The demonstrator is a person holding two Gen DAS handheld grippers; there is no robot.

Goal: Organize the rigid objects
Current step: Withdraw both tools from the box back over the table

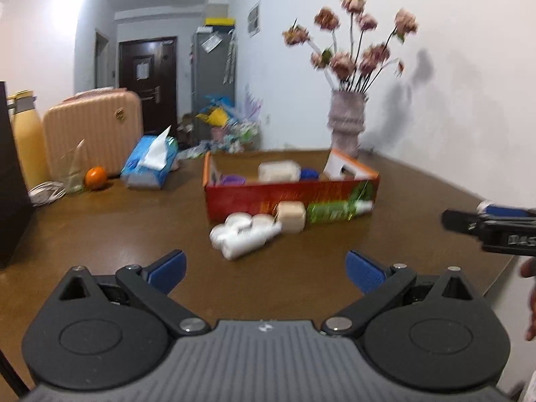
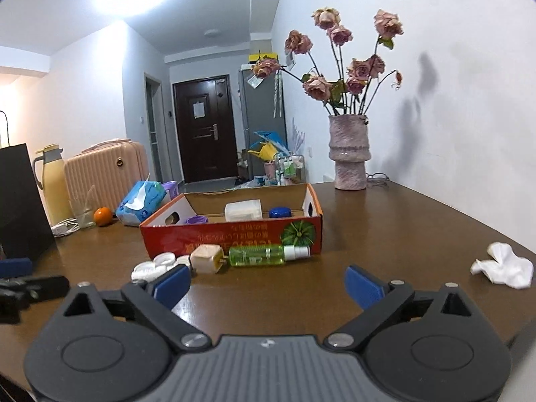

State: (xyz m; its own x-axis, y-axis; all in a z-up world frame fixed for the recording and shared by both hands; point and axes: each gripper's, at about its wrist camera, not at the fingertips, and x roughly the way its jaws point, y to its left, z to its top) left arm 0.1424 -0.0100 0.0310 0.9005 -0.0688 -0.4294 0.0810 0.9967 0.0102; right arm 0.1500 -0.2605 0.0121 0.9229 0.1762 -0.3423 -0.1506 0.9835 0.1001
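Both grippers hover over the near edge of a brown wooden table (image 2: 385,234). Left gripper (image 1: 266,269) jaws spread wide, nothing between the blue pads. Right gripper (image 2: 268,284) likewise wide apart and empty.

Mid-table, just in front of the red cardboard box (image 2: 214,236): white plastic caps (image 2: 157,264) clustered at the left, a beige cube-shaped bottle (image 2: 207,258) lying beside them, then a green spray bottle (image 2: 264,255) on its side, nozzle toward the right, along the box's front wall. Inside the box: a purple lid (image 2: 196,220), a clear lidded container (image 2: 243,210), a blue cap (image 2: 279,212).

A crumpled white tissue (image 2: 502,264) sits near the right edge. Toward the left edge: a blue tissue pack (image 2: 140,202), an orange (image 2: 103,216), a clear glass (image 2: 83,214), a white cable (image 2: 65,227), a yellow thermos (image 2: 55,184), a pink ribbed suitcase (image 2: 107,171), a black bag (image 2: 20,201).

At the far right corner, a pink textured vase (image 2: 349,154) with dried roses (image 2: 338,67), eyeglasses (image 2: 378,177) beside it. White wall (image 2: 452,83) runs along the table's right side.

Beyond: a hallway with a dark door (image 2: 204,127), a grey fridge (image 2: 263,107), clutter on the floor at its base. Left wrist view is motion-blurred.
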